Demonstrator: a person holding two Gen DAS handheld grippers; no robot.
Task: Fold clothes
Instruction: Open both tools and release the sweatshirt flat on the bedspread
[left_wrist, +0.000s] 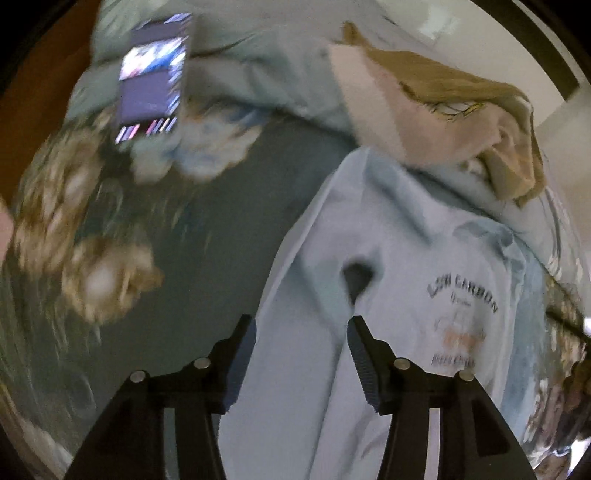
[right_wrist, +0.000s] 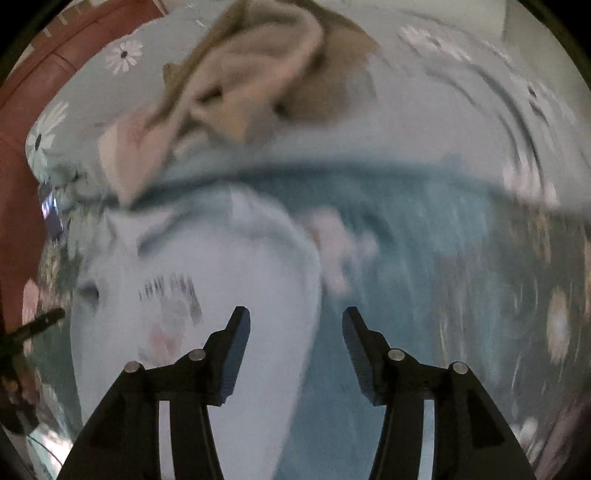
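On the bed, pale blue printed shirt spread flat, tan garment pile apparently overlapping its far end, left gripper and right gripper fingers spread, empty.

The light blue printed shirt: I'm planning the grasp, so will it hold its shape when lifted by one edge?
Probably not. The light blue shirt lies creased and rumpled, so it likely drapes limply. It looks thin, probably light. Both open claws, left and right, hold nothing.

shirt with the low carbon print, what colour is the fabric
Pale blue shirt, with dark lettering and an orange graphic below it. Clearest in the left wrist view.
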